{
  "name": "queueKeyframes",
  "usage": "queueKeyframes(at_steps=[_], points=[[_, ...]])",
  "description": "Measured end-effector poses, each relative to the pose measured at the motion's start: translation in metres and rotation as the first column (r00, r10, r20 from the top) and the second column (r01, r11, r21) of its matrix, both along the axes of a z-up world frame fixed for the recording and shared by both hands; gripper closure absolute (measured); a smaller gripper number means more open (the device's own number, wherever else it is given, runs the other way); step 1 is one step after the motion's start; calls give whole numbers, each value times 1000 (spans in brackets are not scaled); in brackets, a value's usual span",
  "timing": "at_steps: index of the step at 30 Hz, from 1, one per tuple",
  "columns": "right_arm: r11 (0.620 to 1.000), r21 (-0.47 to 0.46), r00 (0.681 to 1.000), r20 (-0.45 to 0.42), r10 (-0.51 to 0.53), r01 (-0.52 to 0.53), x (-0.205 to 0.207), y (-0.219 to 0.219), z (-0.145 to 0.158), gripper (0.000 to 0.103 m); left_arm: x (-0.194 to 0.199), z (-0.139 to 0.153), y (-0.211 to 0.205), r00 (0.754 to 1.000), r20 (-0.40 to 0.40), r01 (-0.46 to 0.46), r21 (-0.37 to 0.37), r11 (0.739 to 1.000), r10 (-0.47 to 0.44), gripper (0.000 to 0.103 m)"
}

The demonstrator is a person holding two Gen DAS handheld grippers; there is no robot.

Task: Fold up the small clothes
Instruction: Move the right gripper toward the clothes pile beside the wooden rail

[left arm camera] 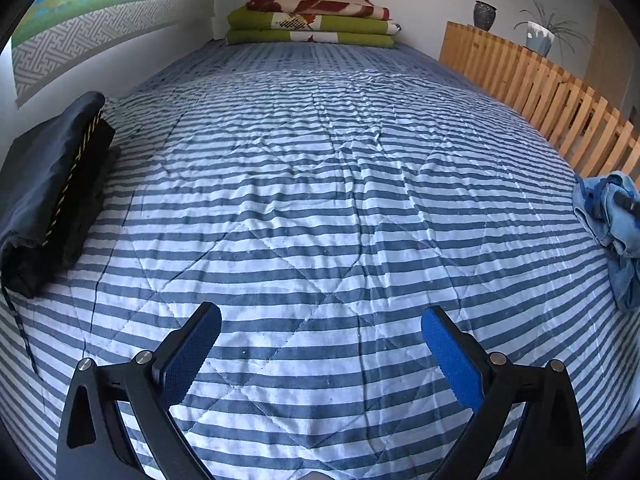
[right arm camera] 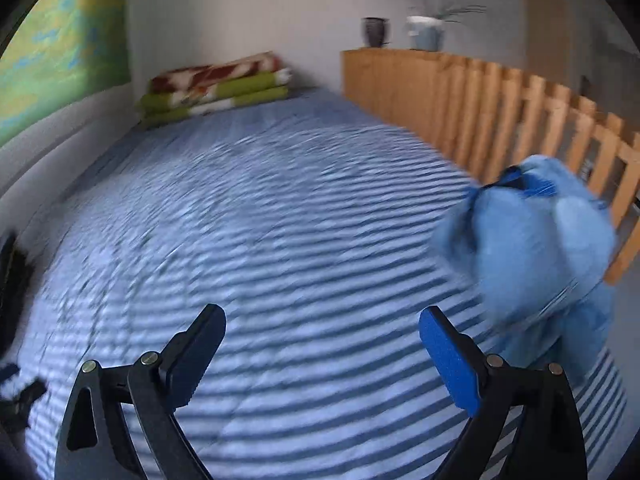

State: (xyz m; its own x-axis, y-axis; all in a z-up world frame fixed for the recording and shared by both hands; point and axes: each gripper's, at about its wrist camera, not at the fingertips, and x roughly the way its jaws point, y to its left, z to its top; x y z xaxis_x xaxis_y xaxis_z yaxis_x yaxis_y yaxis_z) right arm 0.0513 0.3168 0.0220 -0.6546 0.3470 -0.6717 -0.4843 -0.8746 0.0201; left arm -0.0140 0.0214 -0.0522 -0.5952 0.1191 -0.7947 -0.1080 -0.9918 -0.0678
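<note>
Bed [left arm camera: 320, 184] w/ blue-white striped quilt fills both views. Wooden slat rail [left arm camera: 540, 92] along its right side. Folded blankets [left arm camera: 312, 20], green + red-white, stacked at far end by wall. Dark folded garment [left arm camera: 48, 196] lies on quilt at left edge. Light-blue crumpled garment [right arm camera: 536, 252] on quilt at right, near rail (blurred in right wrist view). Left tongs [left arm camera: 321, 330] spread wide, nothing between. Right tongs [right arm camera: 322, 330] likewise wide apart, empty, blue garment just beside its right finger
</note>
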Motion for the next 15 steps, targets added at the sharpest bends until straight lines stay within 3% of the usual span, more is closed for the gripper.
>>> queueKeyframes(at_steps=[6, 9, 11, 15], points=[[980, 131, 979, 116, -166, 151, -22, 116, 24, 7, -6, -4, 1, 1000, 10, -6, 1, 1000, 6, 1], [986, 30, 967, 196, -166, 163, -31, 165, 26, 7, -10, -7, 5, 1000, 14, -7, 0, 1000, 7, 1], [979, -21, 960, 199, -195, 203, -31, 192, 29, 7, -12, -8, 8, 1000, 18, 0, 4, 1000, 0, 1], [974, -10, 950, 222, -219, 227, -48, 214, 30, 7, -13, -11, 17, 1000, 12, 23, -28, 999, -22, 2]])
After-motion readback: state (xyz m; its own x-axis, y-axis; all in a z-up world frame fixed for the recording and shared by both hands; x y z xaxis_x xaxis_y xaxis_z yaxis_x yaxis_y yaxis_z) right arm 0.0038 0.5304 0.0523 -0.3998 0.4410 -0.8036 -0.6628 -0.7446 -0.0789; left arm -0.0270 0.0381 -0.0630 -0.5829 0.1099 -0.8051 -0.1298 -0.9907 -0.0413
